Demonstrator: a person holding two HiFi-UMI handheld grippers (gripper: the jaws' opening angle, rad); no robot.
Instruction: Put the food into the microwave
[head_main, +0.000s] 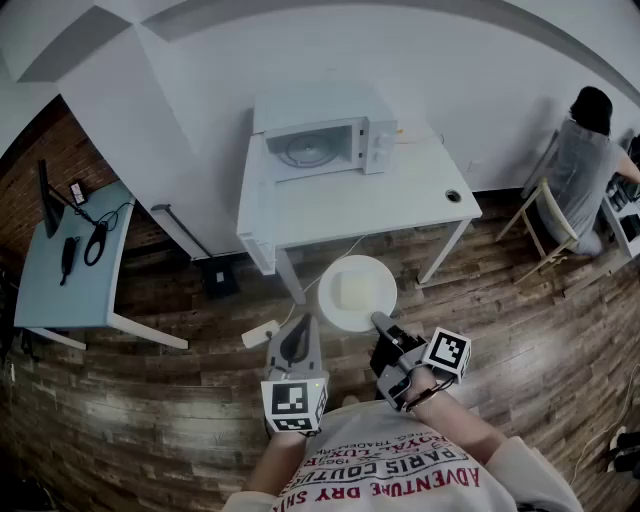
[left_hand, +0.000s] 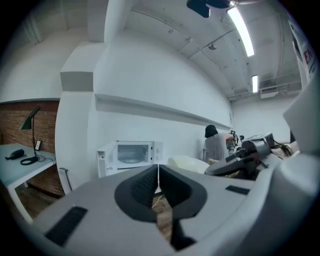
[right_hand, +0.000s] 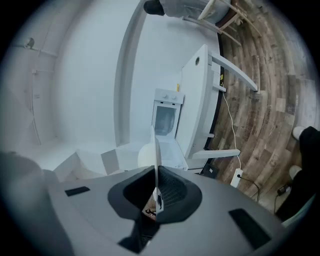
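A white plate (head_main: 335, 312) carrying a pale block of food (head_main: 355, 290) hangs over the wooden floor, in front of the white table (head_main: 400, 205). My right gripper (head_main: 378, 320) is shut on the plate's near rim; in the right gripper view the plate (right_hand: 156, 145) runs edge-on between the closed pads. My left gripper (head_main: 298, 332) is level beside it on the left, shut and holding nothing, its pads (left_hand: 150, 182) touching. The white microwave (head_main: 320, 148) stands at the table's back with its door open and its turntable showing. It also appears ahead as the microwave (left_hand: 127, 155).
A small grey-blue table (head_main: 70, 270) with a lamp and cables stands at the left. A person (head_main: 585, 150) sits on a wooden chair at the far right. A white power strip (head_main: 258, 333) and its cable lie on the floor near the table legs.
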